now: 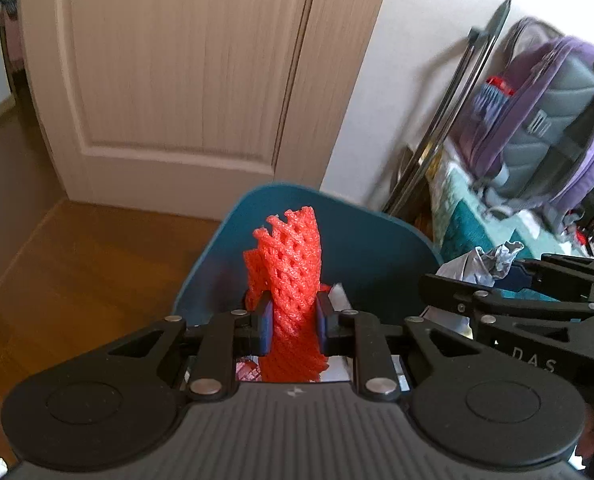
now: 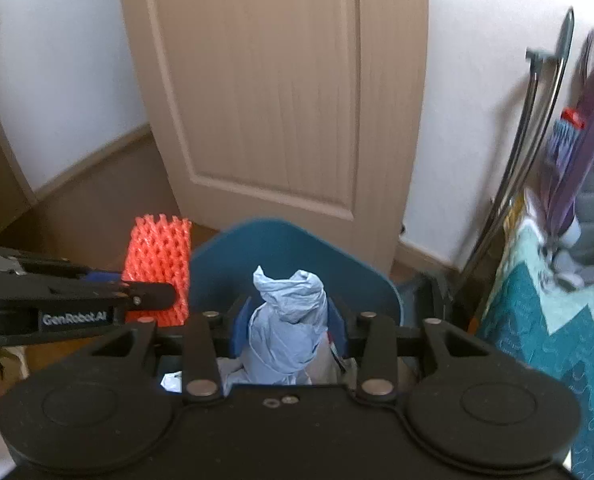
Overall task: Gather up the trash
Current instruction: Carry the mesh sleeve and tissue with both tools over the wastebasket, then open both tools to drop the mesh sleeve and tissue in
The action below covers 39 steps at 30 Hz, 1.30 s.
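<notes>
Over the blue bin (image 2: 293,248), both grippers carry trash for dropping.

The left gripper (image 1: 295,322) has its pads closed narrowly on a red foam net (image 1: 287,276), which stands upright from the jaws above the bin's rim; the right gripper (image 2: 289,326) is closed somewhat wider on a crumpled grey-blue bag (image 2: 287,312), likewise upright and right over the bin's mouth. Paper scraps show below the jaws, apparently inside the bin. Each piece seems held above the opening so that a release lets it fall straight in. The net, seen from the right wrist, sits nearer the bin's left edge and may need shifting inward first. A door (image 2: 281,80) and a backpack (image 1: 545,120) stand behind.
</notes>
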Motion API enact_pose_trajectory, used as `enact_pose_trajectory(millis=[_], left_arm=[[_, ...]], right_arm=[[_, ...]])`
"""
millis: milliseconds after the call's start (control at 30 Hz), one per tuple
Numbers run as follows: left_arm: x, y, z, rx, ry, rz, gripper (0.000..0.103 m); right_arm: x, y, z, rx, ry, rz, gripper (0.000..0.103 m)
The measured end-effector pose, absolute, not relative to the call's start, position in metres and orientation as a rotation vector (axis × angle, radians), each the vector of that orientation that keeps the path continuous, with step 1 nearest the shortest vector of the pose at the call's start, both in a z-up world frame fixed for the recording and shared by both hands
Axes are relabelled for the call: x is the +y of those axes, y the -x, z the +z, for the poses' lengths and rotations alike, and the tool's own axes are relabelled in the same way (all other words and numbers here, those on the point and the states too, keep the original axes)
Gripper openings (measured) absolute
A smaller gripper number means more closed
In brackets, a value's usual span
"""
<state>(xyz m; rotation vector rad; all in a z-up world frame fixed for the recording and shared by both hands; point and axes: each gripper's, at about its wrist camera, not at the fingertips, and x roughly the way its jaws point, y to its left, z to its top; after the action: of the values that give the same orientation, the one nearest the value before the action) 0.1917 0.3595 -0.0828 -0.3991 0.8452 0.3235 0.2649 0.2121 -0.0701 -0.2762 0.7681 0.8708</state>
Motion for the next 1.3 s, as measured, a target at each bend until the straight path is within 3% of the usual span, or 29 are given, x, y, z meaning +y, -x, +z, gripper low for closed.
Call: enact_pose_trajectory(millis=[467, 900, 1000, 1067, 1100, 1133, 1300], left_arm=[[0.370, -0.227, -0.158, 0.970, 0.410, 0.295, 0.021], [0.363, -0.233, -0.167, 1.006, 0.429, 0.295, 0.026], [0.359, -0.228, -0.160, 1.000, 0.431, 0.299, 0.032], [0.356, -0.223, -0.153, 0.985, 0.437, 0.298, 0.047], [0.354, -0.220, -0.148, 0.974, 0.437, 0.301, 0.065], [0.353, -0.216, -0.143, 0.955, 0.434, 0.306, 0.075], [0.348, -0.204, -0.121, 0.925, 0.433, 0.338, 0.076]], right_arm=[[0.232, -0.280, -0.124, 0.870, 0.344, 0.849, 0.043], [0.217, -0.283, -0.117, 0.866, 0.305, 0.821, 0.054], [0.205, -0.284, -0.109, 0.866, 0.253, 0.832, 0.055], [0.197, -0.279, -0.101, 0.852, 0.226, 0.843, 0.056], [0.193, -0.276, -0.096, 0.843, 0.219, 0.849, 0.056], [0.190, -0.273, -0.092, 0.832, 0.217, 0.852, 0.056], [0.172, -0.258, -0.072, 0.801, 0.191, 0.857, 0.057]])
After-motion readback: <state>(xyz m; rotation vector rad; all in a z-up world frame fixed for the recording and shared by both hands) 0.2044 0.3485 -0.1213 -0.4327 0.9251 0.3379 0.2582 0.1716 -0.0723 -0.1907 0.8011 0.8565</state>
